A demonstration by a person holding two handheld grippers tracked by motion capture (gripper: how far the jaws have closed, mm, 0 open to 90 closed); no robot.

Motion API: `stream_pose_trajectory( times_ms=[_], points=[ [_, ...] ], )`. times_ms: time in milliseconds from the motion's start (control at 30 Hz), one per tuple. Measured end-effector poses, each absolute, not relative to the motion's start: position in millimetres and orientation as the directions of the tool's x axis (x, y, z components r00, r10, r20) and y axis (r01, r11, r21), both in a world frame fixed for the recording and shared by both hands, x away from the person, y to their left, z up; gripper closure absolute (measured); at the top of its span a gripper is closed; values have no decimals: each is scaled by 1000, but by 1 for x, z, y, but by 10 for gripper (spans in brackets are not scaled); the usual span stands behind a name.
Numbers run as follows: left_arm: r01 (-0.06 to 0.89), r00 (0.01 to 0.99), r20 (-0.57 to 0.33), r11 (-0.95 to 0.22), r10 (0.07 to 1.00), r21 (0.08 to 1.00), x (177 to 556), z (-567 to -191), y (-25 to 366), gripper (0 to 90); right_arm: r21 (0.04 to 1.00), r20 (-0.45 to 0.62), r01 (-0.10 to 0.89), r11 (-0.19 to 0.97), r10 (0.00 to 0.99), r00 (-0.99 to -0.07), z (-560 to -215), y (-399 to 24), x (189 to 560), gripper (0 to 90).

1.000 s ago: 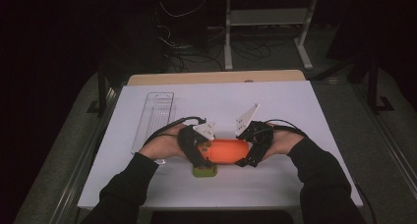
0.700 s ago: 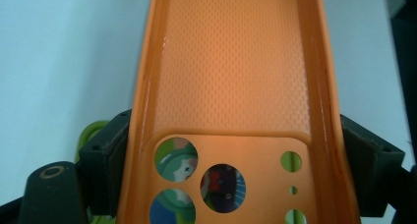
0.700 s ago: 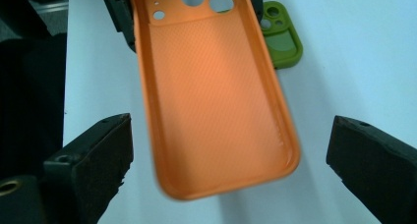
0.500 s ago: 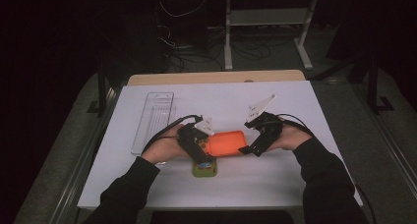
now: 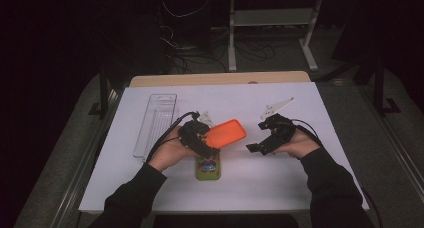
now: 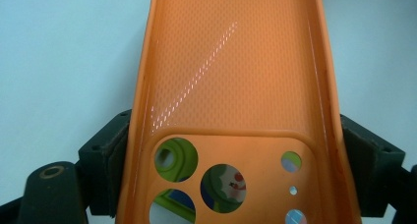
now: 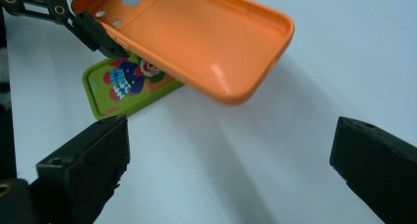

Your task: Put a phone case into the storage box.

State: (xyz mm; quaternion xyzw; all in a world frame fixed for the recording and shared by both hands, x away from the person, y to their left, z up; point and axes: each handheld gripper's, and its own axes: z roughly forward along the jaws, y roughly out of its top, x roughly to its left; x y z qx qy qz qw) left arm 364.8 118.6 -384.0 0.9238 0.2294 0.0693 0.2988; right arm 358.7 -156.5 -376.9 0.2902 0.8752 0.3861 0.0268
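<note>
An orange phone case (image 5: 226,133) hangs tilted above the white table, with my left gripper (image 5: 206,144) shut on its camera-hole end. In the left gripper view the orange case (image 6: 236,86) runs away from the camera, and the black pads (image 6: 105,155) press on both of its long edges. A green phone case (image 5: 208,168) with a cartoon clown lies flat under it. My right gripper (image 5: 257,137) stands apart to the right of the orange case (image 7: 196,37). Its jaws have just been opening and nothing is between them (image 7: 226,160). The green case (image 7: 128,86) lies beyond them.
A clear plastic tray (image 5: 156,123) lies at the left of the white table top (image 5: 300,188). A bare wooden strip (image 5: 220,79) runs along the far edge. Beyond it are dark floor, cables and a stand's legs.
My right gripper has let go of the orange case and drawn off to the right. The left gripper still holds the case, whose free end now points up and right.
</note>
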Motion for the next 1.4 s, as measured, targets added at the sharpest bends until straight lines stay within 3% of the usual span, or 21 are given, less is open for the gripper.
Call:
stream_pose_trajectory(
  times_ms=[167, 400, 800, 1033, 1400],
  points=[
    [397, 875, -5, -712, 484, 579, 365, -386, 119, 158, 708, 188, 535, 462, 606, -773, -384, -159, 353, 2],
    [417, 866, -13, -709, 499, 569, 366, -386, 119, 158, 757, 147, 528, 385, 687, -712, -396, -159, 338, 2],
    [412, 871, -13, -716, 491, 563, 365, -388, 119, 158, 799, 153, 515, 309, 725, -671, -414, -156, 323, 2],
    [409, 874, -12, -720, 486, 561, 365, -387, 119, 158, 794, 111, 498, 350, 721, -684, -416, -154, 324, 3],
    [410, 876, -17, -726, 482, 553, 365, -387, 119, 158, 760, -69, 421, 495, 705, -706, -414, -146, 323, 3]
  ],
)
